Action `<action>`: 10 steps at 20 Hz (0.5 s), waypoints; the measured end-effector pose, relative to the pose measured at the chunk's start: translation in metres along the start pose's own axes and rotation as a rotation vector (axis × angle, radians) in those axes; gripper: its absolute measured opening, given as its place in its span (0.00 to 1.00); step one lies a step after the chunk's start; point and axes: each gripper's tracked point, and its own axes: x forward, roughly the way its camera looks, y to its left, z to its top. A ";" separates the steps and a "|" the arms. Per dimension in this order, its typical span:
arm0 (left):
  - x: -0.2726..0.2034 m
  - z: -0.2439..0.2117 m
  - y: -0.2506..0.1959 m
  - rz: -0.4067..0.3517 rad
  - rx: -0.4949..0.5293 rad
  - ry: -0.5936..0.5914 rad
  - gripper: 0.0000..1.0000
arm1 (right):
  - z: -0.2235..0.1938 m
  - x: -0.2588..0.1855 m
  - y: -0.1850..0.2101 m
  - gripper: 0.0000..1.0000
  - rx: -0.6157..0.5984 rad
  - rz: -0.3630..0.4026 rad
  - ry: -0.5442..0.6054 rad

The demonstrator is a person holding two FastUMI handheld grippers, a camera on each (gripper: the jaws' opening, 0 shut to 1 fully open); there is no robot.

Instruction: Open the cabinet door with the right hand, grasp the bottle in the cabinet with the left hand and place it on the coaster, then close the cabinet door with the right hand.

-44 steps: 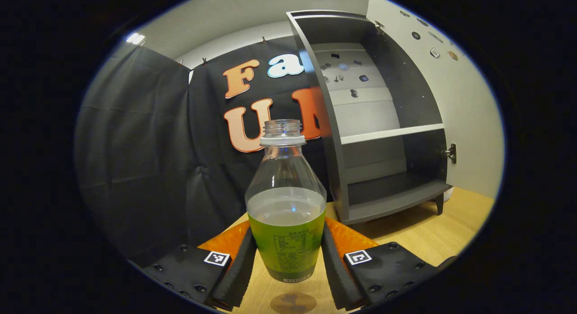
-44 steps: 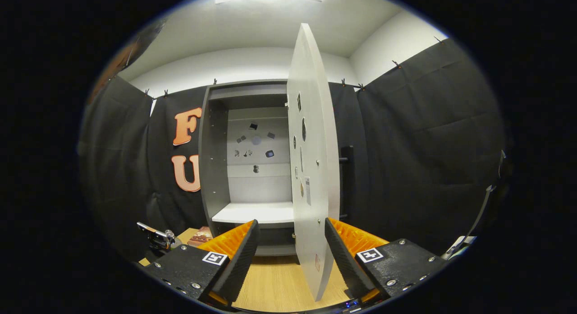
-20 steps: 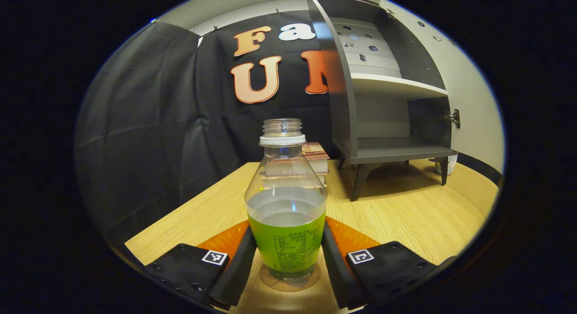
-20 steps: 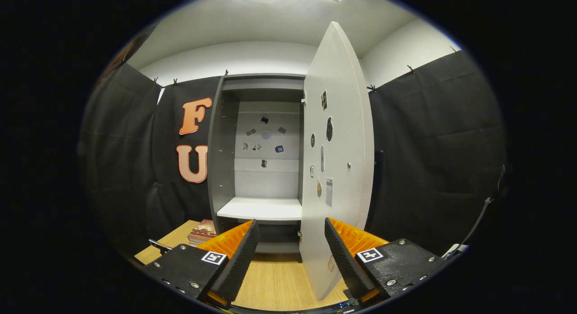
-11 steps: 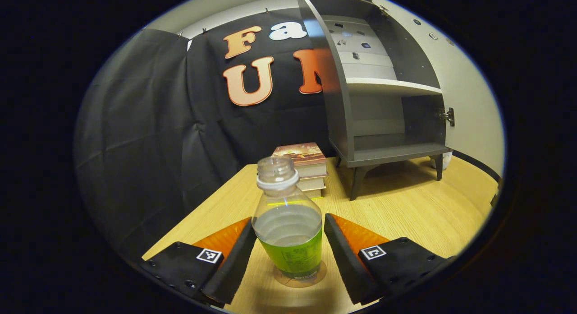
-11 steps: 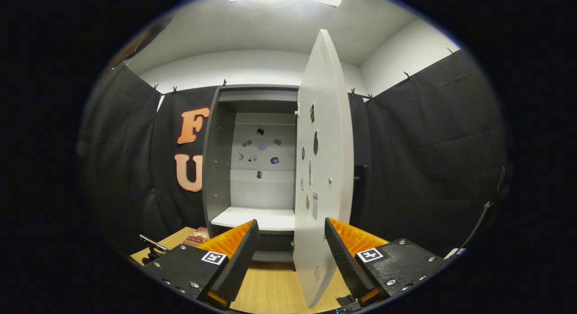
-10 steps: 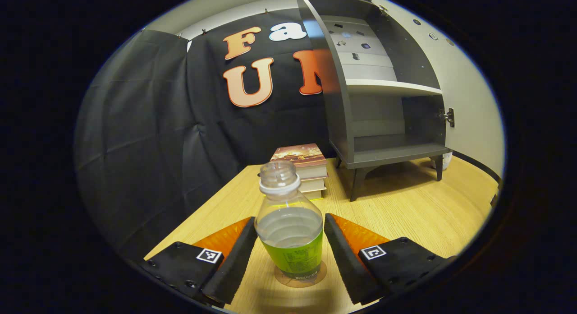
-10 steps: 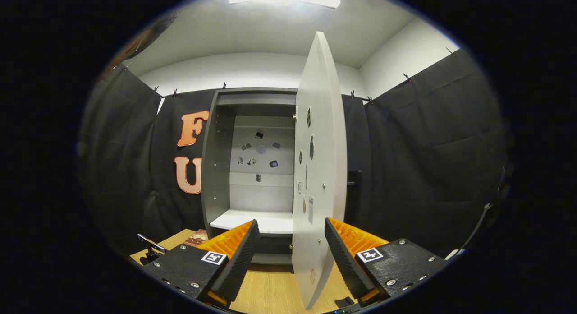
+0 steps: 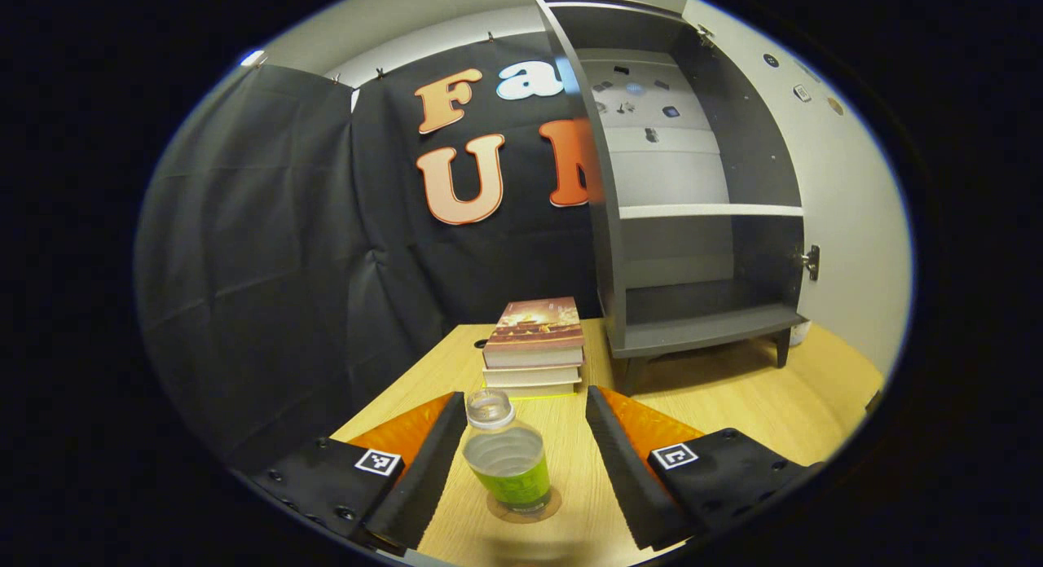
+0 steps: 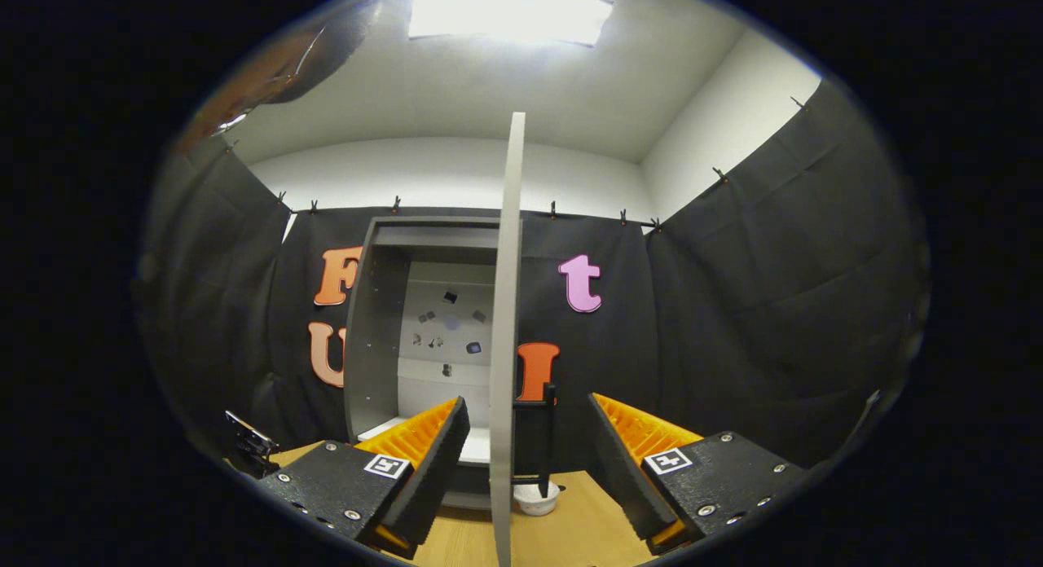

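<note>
Green-labelled bottle (image 9: 507, 461) upright on coaster (image 9: 524, 506), left gripper (image 9: 517, 461) spread wide, clear of it, right gripper (image 10: 525, 461) agape astride edge-on door (image 10: 504, 347).

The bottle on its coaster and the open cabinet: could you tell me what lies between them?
In the left gripper view, a stack of books lies on the table between the bottle and the cabinet.

around you hangs black cloth (image 10: 774, 306) clipped along the top of white walls (image 10: 456, 172), under a pale ceiling with a bright light panel (image 10: 509, 15). your wooden bench (image 9: 717, 404) carries a stack of books (image 9: 534, 347) near the back cloth.
</note>
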 end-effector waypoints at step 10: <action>-0.027 0.086 -0.012 0.039 0.000 -0.111 0.96 | -0.054 0.022 -0.047 0.89 0.034 0.073 0.089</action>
